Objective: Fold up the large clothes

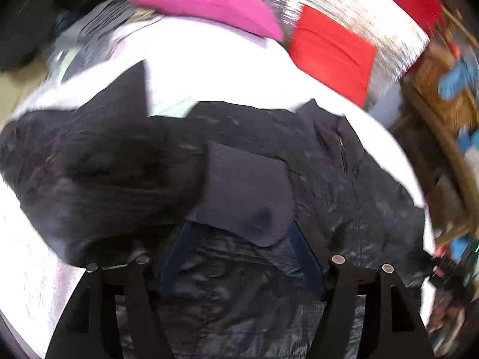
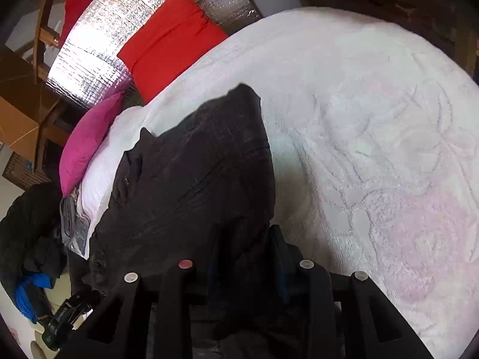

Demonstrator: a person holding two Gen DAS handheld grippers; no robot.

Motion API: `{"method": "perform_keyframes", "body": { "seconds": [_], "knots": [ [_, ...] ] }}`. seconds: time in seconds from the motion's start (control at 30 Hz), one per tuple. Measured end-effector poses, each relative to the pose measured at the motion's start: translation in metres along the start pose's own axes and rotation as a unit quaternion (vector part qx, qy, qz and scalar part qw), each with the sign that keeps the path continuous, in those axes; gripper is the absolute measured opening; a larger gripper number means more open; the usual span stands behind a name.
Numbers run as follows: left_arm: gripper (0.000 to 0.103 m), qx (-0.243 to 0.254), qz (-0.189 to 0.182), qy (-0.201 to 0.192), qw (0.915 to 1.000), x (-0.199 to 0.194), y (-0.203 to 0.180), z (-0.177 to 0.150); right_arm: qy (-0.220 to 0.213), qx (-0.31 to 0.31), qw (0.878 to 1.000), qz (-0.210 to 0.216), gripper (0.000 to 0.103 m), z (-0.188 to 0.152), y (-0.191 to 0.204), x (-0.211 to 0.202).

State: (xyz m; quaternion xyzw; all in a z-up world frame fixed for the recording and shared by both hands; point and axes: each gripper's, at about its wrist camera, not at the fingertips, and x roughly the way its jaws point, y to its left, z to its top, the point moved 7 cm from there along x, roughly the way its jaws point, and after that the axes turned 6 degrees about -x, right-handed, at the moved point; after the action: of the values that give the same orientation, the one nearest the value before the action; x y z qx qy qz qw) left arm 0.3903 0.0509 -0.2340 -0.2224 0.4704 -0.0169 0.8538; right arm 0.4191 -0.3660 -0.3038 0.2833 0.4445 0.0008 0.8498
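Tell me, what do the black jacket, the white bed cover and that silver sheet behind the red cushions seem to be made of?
The black jacket looks like thin, slightly shiny synthetic shell, perhaps nylon, with a ribbed knit cuff. The white bed cover looks like plush fleece, its pile fuzzy with a faint pink pattern. The silver sheet looks like foil-faced insulation, its surface dimpled and glaring.

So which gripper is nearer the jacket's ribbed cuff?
Left. The ribbed cuff lies right between the left gripper's fingers; the right gripper grips dark jacket fabric elsewhere, no cuff visible there.
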Motion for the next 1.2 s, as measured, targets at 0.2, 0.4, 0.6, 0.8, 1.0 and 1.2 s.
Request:
{"method": "perform_keyframes", "body": {
  "seconds": [0.2,0.4,0.6,0.8,1.0,1.2],
  "knots": [
    [0.070,-0.049,-0.037,0.017,0.9979,0.004,0.021,0.007,-0.096,-0.039,0.994,-0.038,0.074,0.011,0.017,-0.051],
    [0.053,-0.015,-0.018,0.009,0.9997,0.030,-0.001,0.013,-0.133,-0.113,0.984,-0.019,0.058,0.003,0.061,-0.059],
    [0.023,-0.012,-0.004,0.002,0.9999,0.041,-0.001,0.014,0.005,-0.139,0.989,-0.044,0.040,-0.028,0.070,0.015],
    [0.018,-0.005,-0.012,-0.040,0.9991,0.006,-0.005,0.021,0.011,-0.119,0.993,-0.009,0.040,-0.029,0.076,0.014],
    [0.021,0.006,0.021,-0.021,0.9995,0.005,0.004,0.014,0.008,-0.129,0.992,0.001,0.041,-0.034,0.088,0.011],
    [0.046,0.000,0.025,0.013,0.9996,0.004,0.013,0.013,0.034,-0.143,0.989,-0.014,0.041,-0.041,0.094,0.023]
  ]
}}
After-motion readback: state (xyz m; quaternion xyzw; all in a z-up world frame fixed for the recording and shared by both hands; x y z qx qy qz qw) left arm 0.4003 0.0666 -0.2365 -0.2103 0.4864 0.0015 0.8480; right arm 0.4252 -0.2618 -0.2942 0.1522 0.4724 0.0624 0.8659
